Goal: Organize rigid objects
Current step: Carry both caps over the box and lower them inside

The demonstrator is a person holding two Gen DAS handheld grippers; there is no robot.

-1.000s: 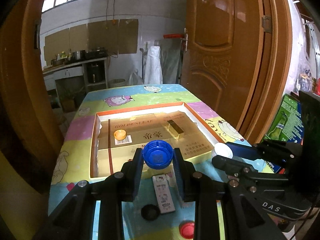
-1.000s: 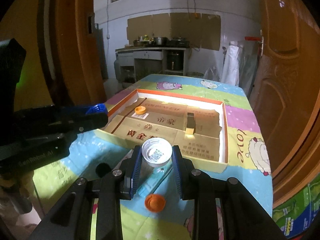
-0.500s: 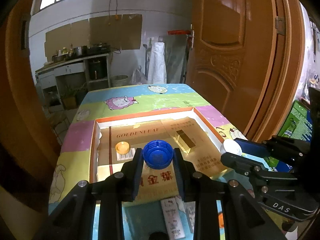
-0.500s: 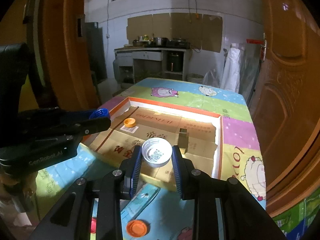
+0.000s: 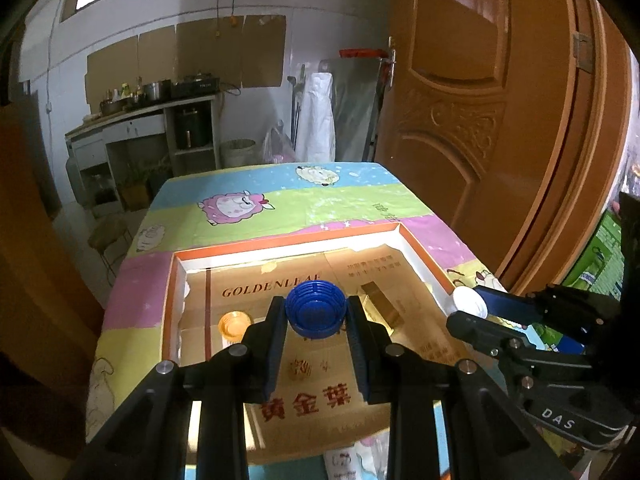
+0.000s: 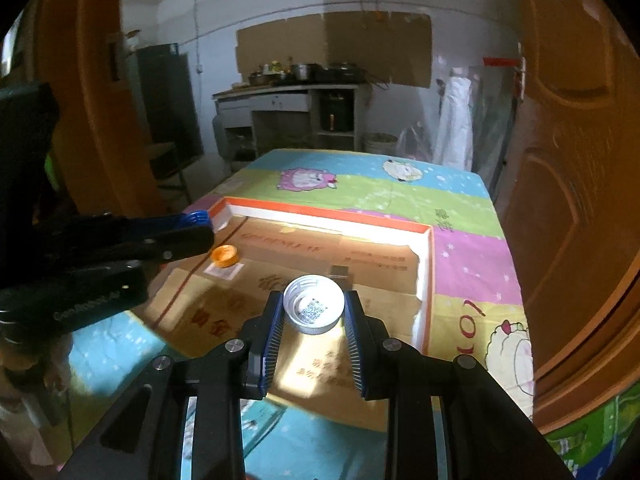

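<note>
While both tongs pinch caps over the tray (image 5: 416,246), left tongs (image 5: 316,314) on blue cap (image 5: 316,312), right tongs (image 6: 314,312) on white cap (image 6: 314,310), lower before you release, clear of the orange cap (image 5: 235,324).

A table (image 5: 360,204) is wearing a colourful cloth with cartoon sheep. A shallow cardboard box (image 5: 288,246) with an orange rim is lying directly on it, near the front edge. A white packet (image 5: 348,460) is lying just before the box.
</note>
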